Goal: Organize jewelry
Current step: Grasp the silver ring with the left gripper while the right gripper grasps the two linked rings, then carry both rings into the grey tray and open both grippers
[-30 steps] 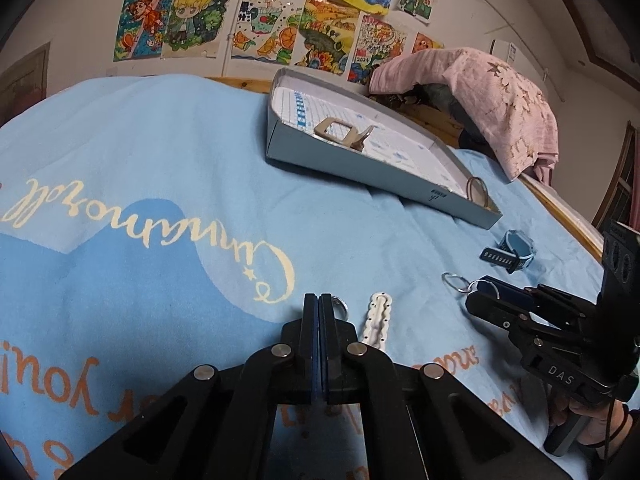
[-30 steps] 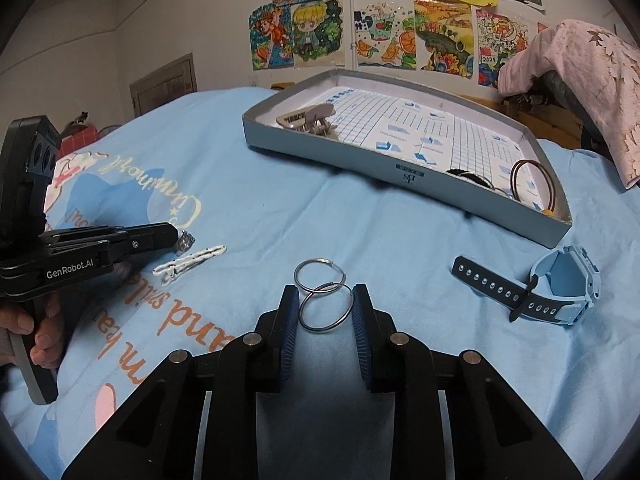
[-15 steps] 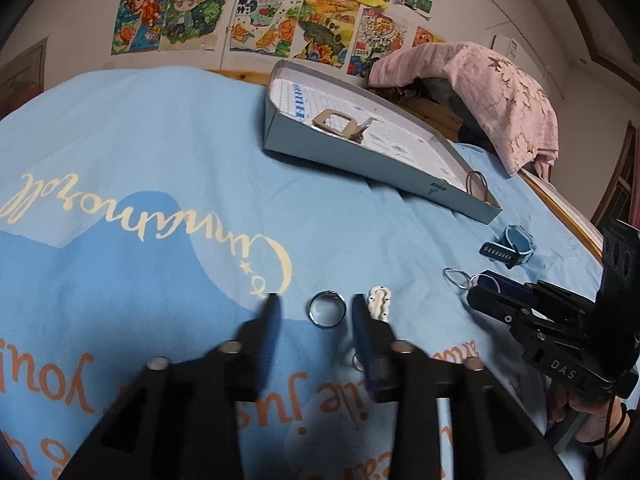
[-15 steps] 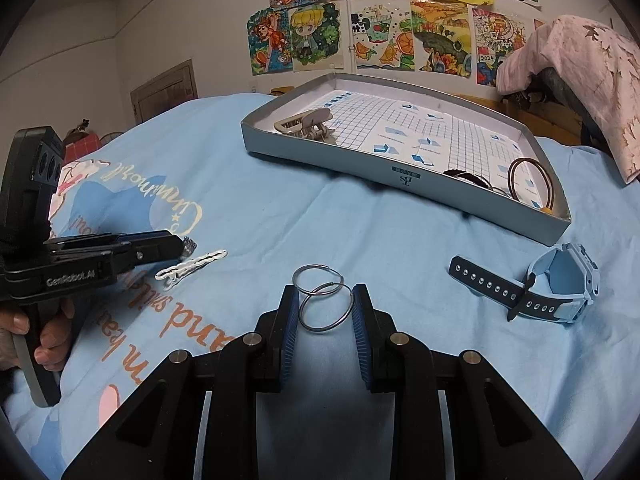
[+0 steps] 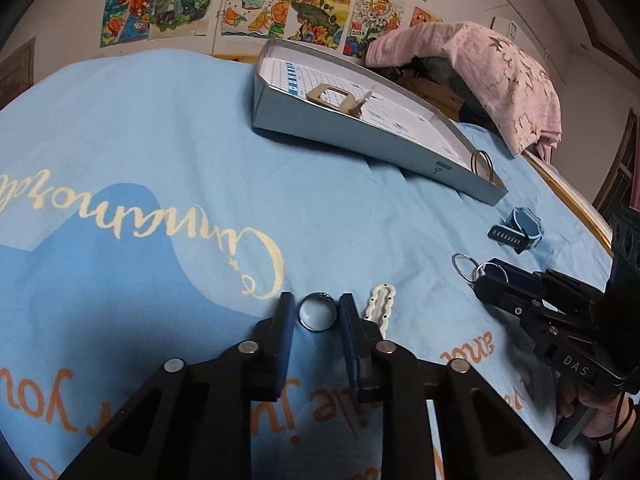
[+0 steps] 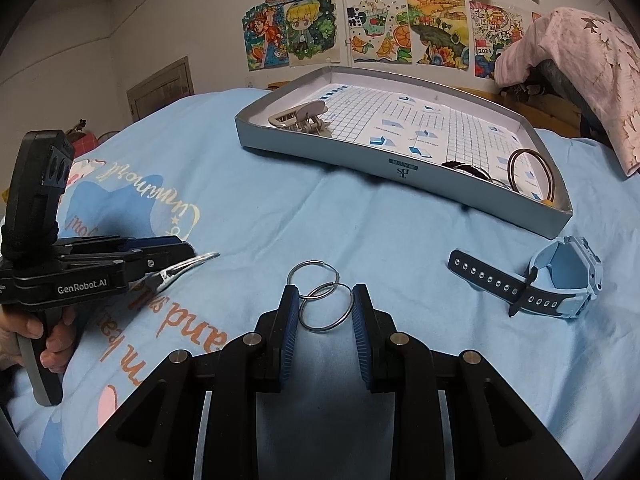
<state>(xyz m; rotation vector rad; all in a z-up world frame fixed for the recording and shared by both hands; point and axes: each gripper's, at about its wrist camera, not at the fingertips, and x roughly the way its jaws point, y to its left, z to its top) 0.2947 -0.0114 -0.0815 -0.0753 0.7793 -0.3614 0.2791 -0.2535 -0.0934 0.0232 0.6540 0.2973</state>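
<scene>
Opened up since a second ago, the left gripper (image 5: 316, 316) is now seen with its jaws apart, where they had been pressed together; a small silver ring (image 5: 318, 313) is framed between the blue pads on the blue bedsheet (image 5: 160, 152), no contact being visible. Just at 3 o'clock of the ring, a white hair clip (image 5: 380, 304) is partly covered by the right finger. Over at the right gripper (image 6: 326, 308), little has changed: the jaws are held apart and low over the sheet, with two linked hoop earrings (image 6: 320, 298) lying between them, untouched as far as can be seen. At 3 o'clock a blue watch (image 6: 556, 280) is laid flat. At 12 o'clock the grey tray (image 6: 320, 148) is seen, holding a hair claw (image 6: 302, 120) and brown hair ties (image 6: 530, 178).
</scene>
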